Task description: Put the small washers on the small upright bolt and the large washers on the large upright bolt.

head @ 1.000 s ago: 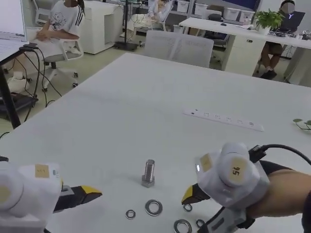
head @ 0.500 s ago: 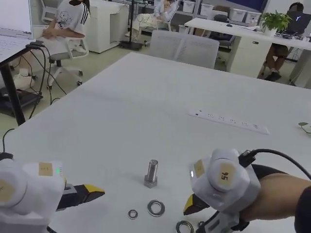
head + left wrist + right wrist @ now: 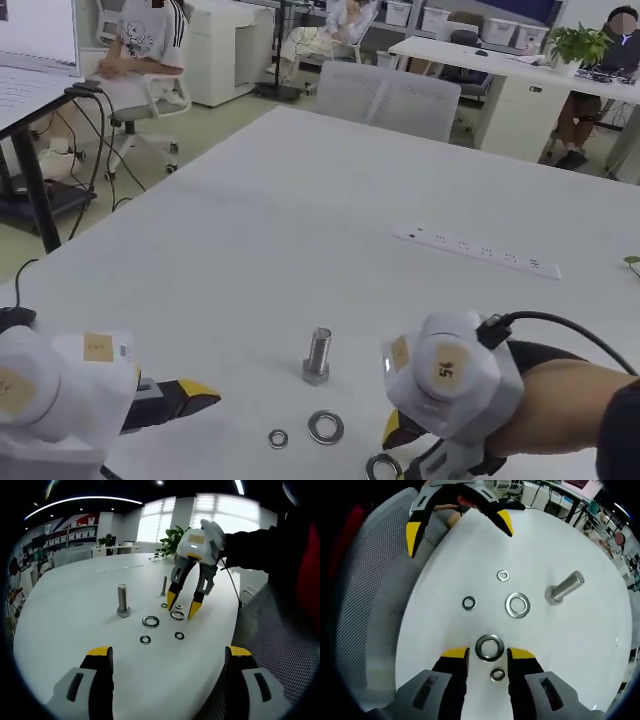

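Large washer (image 3: pixel 489 647) lies flat on the white table (image 3: pixel 560 645), at the near right, right between the tips of the right gripper (image 3: pixel 489 655). Its jaws are narrowly apart, astride the washer, not clamped. A small washer (image 3: pixel 497 674) sits just behind, inside the jaws. A second large washer (image 3: pixel 518 604) lies to the left. The large bolt (image 3: pixel 565 587) stands upright farther off. The left gripper (image 3: pixel 169 652), near left, has jaws wide and holds nothing.

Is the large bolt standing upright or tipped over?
Upright: the large bolt stands on its head, with its shank pointing up.
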